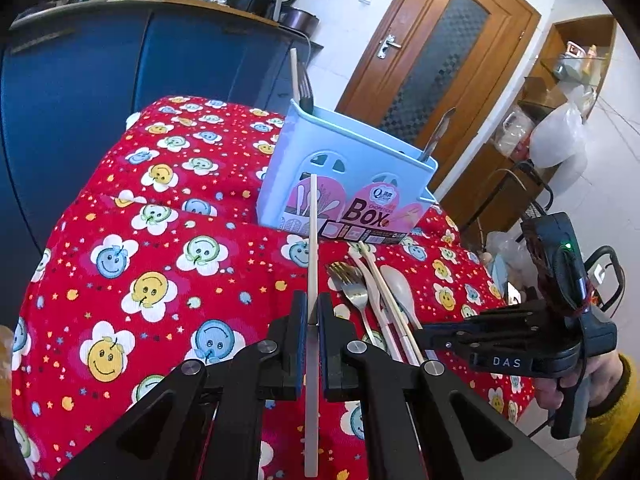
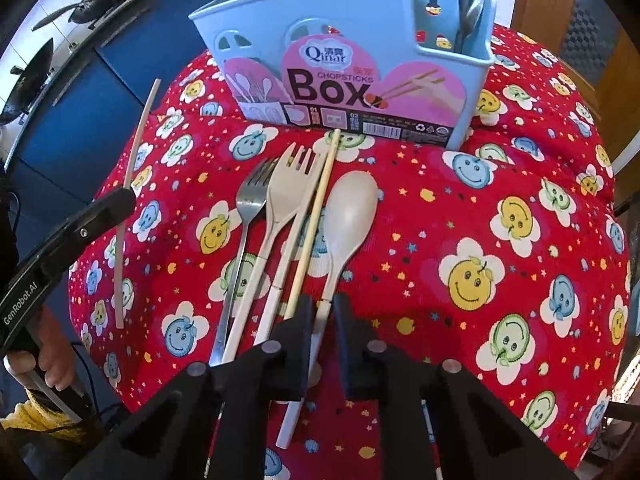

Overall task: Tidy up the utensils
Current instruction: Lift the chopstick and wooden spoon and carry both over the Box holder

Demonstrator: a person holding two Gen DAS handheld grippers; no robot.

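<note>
Straight ahead in the left wrist view, a pale blue chopsticks box [image 1: 348, 184] is seen standing on the red smiley-patterned cloth [image 1: 140, 260] that covers the counter; a chopstick and a dark fork [image 1: 306, 86] stand up in its left end, and a metal utensil [image 1: 438, 132] leans out of its right end. The left gripper [image 1: 312, 344] is held level above the cloth, its fingers closed on a single chopstick [image 1: 313, 248] that points toward the box. Blue cabinets [image 1: 100, 80] and a wooden door [image 1: 436, 60] are seen behind. In the right wrist view, the same box [image 2: 352, 32] is faced front-on, with metal utensils [image 2: 470, 4] in its narrow right compartment. The right gripper [image 2: 322, 340] is lowered over the handle of a beige spoon [image 2: 344, 216], its fingers set apart on either side; contact cannot be told. Beside the spoon, a loose chopstick [image 2: 316, 216], a beige fork [image 2: 280, 216] and a metal fork [image 2: 244, 216] are laid on the cloth.
</note>
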